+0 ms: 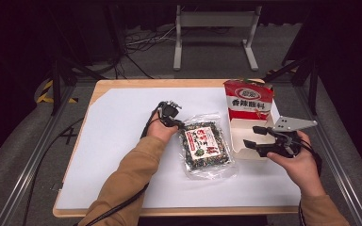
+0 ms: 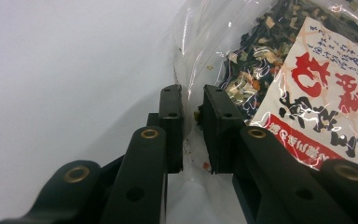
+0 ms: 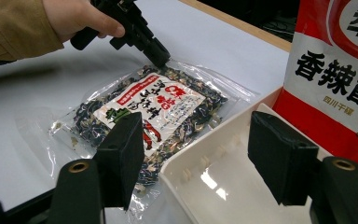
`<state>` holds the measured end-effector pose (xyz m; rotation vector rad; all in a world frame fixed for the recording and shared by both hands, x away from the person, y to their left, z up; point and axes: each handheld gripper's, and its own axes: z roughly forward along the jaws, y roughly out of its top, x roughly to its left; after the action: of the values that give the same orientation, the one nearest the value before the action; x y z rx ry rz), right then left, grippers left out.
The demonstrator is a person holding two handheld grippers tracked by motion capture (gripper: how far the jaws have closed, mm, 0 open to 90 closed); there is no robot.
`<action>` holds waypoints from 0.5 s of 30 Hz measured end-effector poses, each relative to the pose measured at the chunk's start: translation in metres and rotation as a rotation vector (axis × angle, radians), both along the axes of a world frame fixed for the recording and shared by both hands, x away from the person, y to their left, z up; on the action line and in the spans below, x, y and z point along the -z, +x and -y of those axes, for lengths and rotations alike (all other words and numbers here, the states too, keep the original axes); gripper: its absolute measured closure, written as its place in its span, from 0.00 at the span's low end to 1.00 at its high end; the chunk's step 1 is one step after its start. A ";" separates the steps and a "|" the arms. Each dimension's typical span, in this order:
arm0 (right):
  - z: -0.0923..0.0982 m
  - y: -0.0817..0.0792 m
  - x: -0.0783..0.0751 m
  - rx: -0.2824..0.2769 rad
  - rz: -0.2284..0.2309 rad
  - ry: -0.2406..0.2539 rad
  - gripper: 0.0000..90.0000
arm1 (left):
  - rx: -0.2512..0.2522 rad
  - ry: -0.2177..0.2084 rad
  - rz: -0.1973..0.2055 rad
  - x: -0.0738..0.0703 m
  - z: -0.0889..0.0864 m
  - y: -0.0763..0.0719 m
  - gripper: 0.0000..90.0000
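High view: white-covered table (image 1: 122,141) is seen, with a white tray (image 1: 243,136) and a red-and-white packet (image 1: 248,100) standing in it at the right, and a clear packet of dried greens (image 1: 206,146) lying flat just left of the tray, long axis running away from the person, slightly slanted. Grasping is judged the step in hand: left gripper (image 2: 192,130) is nearly closed, jaws narrow, pinching the packet's clear far-left edge. Right gripper (image 1: 257,136) is held wide, empty, over the tray. A lift toward the tray is called for next.

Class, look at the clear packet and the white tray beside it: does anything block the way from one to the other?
Nothing visible does. The packet lies flat right beside the tray, with the left gripper pinching its plastic edge. The red bag stands at the tray's far end.
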<state>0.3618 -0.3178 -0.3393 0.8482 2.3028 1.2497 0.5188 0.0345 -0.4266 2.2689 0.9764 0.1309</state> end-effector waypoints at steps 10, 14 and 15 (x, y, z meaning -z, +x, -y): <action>0.002 0.000 0.000 0.004 0.000 0.003 0.40 | -0.015 -0.006 0.019 -0.008 -0.011 -0.003 1.00; 0.001 0.000 0.000 0.005 0.000 0.003 0.40 | -0.030 -0.044 0.007 -0.009 -0.024 -0.004 1.00; 0.000 0.000 0.000 0.004 0.000 0.002 0.40 | -0.040 -0.057 0.012 -0.010 -0.028 -0.005 1.00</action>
<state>0.3619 -0.3181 -0.3393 0.8531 2.2992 1.2501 0.5139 0.0622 -0.4162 2.1954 1.0069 0.1325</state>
